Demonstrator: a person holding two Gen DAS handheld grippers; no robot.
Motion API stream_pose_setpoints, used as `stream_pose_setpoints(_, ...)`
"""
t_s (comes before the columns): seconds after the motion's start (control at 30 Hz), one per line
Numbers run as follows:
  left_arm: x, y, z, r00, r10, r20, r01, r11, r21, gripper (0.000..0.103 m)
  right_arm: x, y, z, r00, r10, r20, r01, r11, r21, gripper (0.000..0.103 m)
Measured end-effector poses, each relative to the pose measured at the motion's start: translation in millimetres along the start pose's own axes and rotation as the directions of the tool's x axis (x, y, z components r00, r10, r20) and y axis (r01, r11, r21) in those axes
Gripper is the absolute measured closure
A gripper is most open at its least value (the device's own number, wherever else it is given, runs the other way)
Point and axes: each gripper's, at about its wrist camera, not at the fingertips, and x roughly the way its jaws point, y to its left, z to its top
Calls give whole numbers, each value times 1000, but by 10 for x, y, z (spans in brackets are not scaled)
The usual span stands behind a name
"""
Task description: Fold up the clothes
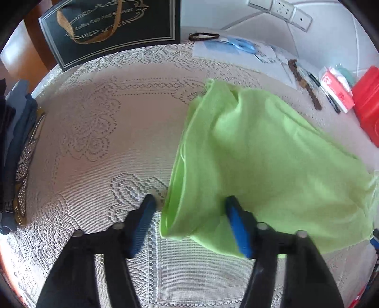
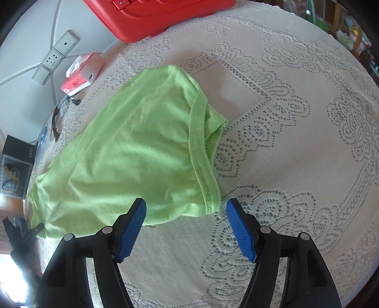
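Left wrist: left gripper (image 1: 189, 201) wide, empty; green shirt (image 1: 260, 154) on lace tablecloth (image 1: 94, 142), spreading to 1 o'clock, hem between fingers. Right wrist: right gripper (image 2: 186, 205) wide, empty; shirt (image 2: 132, 154) at 11 o'clock, collar edge just ahead of fingertips.

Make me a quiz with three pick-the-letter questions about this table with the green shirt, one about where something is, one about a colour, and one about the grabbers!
1. Where does the crumpled light green cotton shirt lie?
A. on the white lace tablecloth
B. inside the red plastic case
C. on a chair

2. What colour are the ribbed pads on the gripper fingers?
A. yellow
B. blue
C. white

3. How do the left gripper and right gripper stand?
A. both clamped on the shirt
B. one open, one shut
C. both open, holding nothing

Answers:
1 A, the shirt rests flat on the lace.
2 B, blue pads show in both wrist views.
3 C, a wide gap shows between each pair of fingers.
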Motion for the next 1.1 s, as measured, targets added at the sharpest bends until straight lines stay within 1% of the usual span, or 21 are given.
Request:
stream_pose_setpoints(0.07,17,23,22,1000,-13,2,13,1000,-12,47,-68,22,-13,999,-27,19,27,1000,-16,32)
stream_pose_setpoints(0.13,27,1,38,1000,-8,2,8,1000,-12,47,-180,113,-22,996,-63,58,66,996,-59,32)
stream_pose_setpoints(0.2,26,-18,53,1000,-16,-1,16,1000,-14,47,-292,307,-28,995,-63,84,75,986,-147,33)
stream_pose_setpoints(0.23,24,-25,60,1000,-22,-2,22,1000,-15,47,-333,416,-30,995,-54,86,69,980,-188,40)
stream_pose_setpoints(0.27,15,-13,52,999,-34,-4,34,999,-26,47,-352,574,-24,997,-25,77,43,970,-241,48)
stream_pose_setpoints(0.3,2,12,37,999,-50,-6,49,998,-42,47,-369,738,-16,998,7,65,13,956,-294,61)
stream_pose_setpoints(0.33,-14,38,20,998,-58,-8,58,997,-57,47,-347,928,7,998,42,43,-24,937,-347,63)
stream_pose_setpoints(0.37,-21,51,16,998,-59,-9,59,996,-72,47,-319,1121,32,997,76,18,-62,915,-399,63)
stream_pose_setpoints(0.4,-29,62,8,998,-61,-10,60,994,-94,47,-253,1363,77,992,122,-23,-119,883,-453,63)
stream_pose_setpoints(0.43,-38,73,-5,997,-71,-12,69,990,-125,47,-193,1553,111,987,150,-56,-158,859,-486,63)
stream_pose_setpoints(0.53,-52,68,-48,995,-104,-7,100,973,-209,48,62,2302,219,964,210,-162,-266,742,-615,63)
stream_pose_setpoints(0.6,-54,32,-66,997,-76,3,75,970,-232,53,281,2839,266,937,236,-256,-348,642,-683,63)
stream_pose_setpoints(0.67,-51,15,-69,998,-63,10,63,966,-250,54,475,3300,232,926,220,-306,-377,539,-754,61)
stream_pose_setpoints(0.73,-42,22,-57,998,-66,11,66,960,-271,57,669,3761,195,915,196,-351,-402,425,-811,54)
stream_pose_setpoints(0.77,-37,27,-49,998,-67,11,67,957,-282,64,743,3955,145,915,180,-361,-403,370,-837,53)
stream_pose_setpoints(0.8,-35,44,-39,997,-73,12,73,951,-299,66,814,4144,90,916,162,-368,-401,314,-860,53)
stream_pose_setpoints(0.9,-21,77,-17,996,-87,12,86,939,-333,67,1047,4639,-52,912,116,-394,-410,174,-895,51)
stream_pose_setpoints(1.0,-19,71,-6,997,-81,11,80,935,-347,67,1232,4978,-236,918,66,-391,-394,51,-918,49)
stream_pose_setpoints(1.07,-25,68,-10,997,-73,14,73,931,-356,67,1343,5148,-372,926,22,-376,-375,-30,-927,45)
stream_pose_setpoints(1.1,-24,67,-16,997,-71,17,73,929,-362,68,1400,5198,-445,930,3,-368,-367,-61,-928,34)
